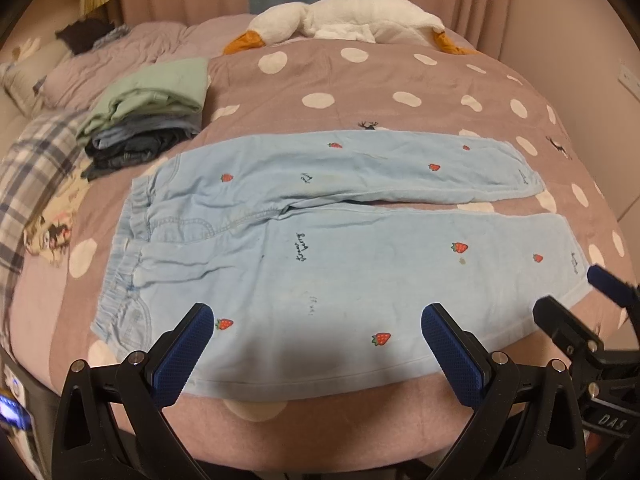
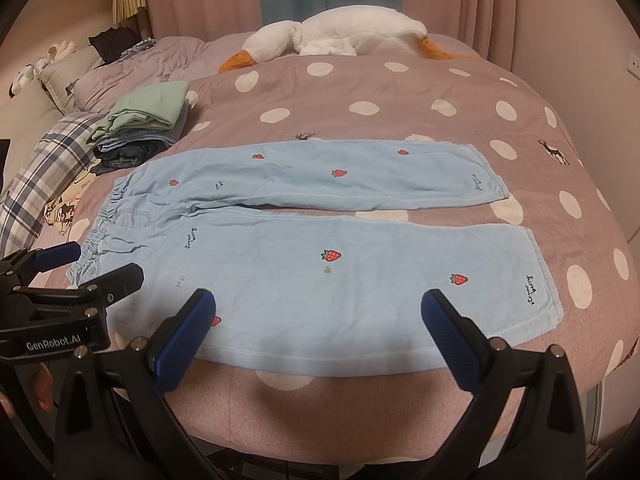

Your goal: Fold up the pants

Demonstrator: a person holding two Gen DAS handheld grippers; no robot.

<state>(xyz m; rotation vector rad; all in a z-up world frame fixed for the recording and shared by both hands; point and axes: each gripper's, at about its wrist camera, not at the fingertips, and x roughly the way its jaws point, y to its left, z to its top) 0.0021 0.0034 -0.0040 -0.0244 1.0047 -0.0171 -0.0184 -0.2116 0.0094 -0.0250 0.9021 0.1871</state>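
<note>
Light blue pants [image 1: 320, 248] with red strawberry prints lie flat on the bed, waistband to the left, both legs stretched to the right and a narrow gap between them. They also show in the right wrist view [image 2: 320, 248]. My left gripper [image 1: 318, 344] is open and empty, hovering over the near leg close to its front edge. My right gripper [image 2: 318, 340] is open and empty over the near leg further right. The right gripper shows at the right edge of the left wrist view [image 1: 576, 300], the left gripper at the left edge of the right wrist view [image 2: 80, 268].
A stack of folded clothes [image 1: 148, 120] with a green garment on top sits at the back left. A white plush goose [image 1: 344, 20] lies at the far edge. A plaid cloth [image 1: 36, 176] lies on the left. The bedspread [image 1: 360, 84] is mauve with white dots.
</note>
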